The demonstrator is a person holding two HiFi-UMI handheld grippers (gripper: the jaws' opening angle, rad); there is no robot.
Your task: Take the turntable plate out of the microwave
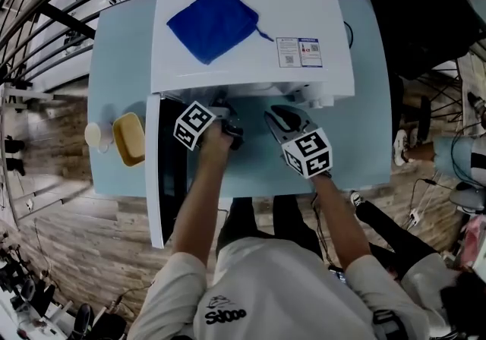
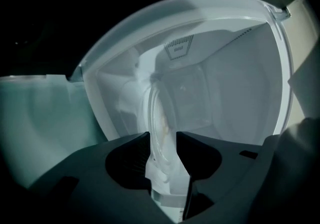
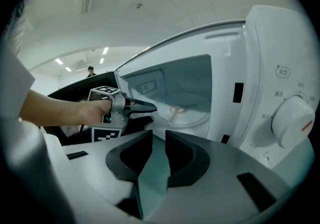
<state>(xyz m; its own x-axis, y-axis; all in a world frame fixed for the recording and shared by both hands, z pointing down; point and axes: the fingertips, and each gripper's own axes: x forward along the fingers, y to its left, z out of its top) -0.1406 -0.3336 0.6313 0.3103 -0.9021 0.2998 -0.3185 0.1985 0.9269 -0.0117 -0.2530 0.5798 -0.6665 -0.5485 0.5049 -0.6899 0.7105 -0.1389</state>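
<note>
The white microwave (image 1: 250,35) stands on a pale blue table (image 1: 364,149) with its door (image 1: 156,179) swung open to the left. Inside lies the glass turntable plate (image 3: 186,113). My left gripper (image 1: 232,132) reaches into the cavity mouth. In the left gripper view the picture is rolled, so the plate (image 2: 159,118) shows edge-on, its rim passing between the left gripper's (image 2: 162,135) parted jaws; I see no pad pressing on it. My right gripper (image 3: 159,133) hovers in front of the microwave, jaws slightly apart with nothing between them. From there the left gripper (image 3: 131,108) shows at the opening.
A blue cloth (image 1: 214,23) lies on top of the microwave. A yellow container (image 1: 129,139) and a small white cup (image 1: 93,135) sit on the table left of the door. The control dial (image 3: 292,123) is at the microwave's right.
</note>
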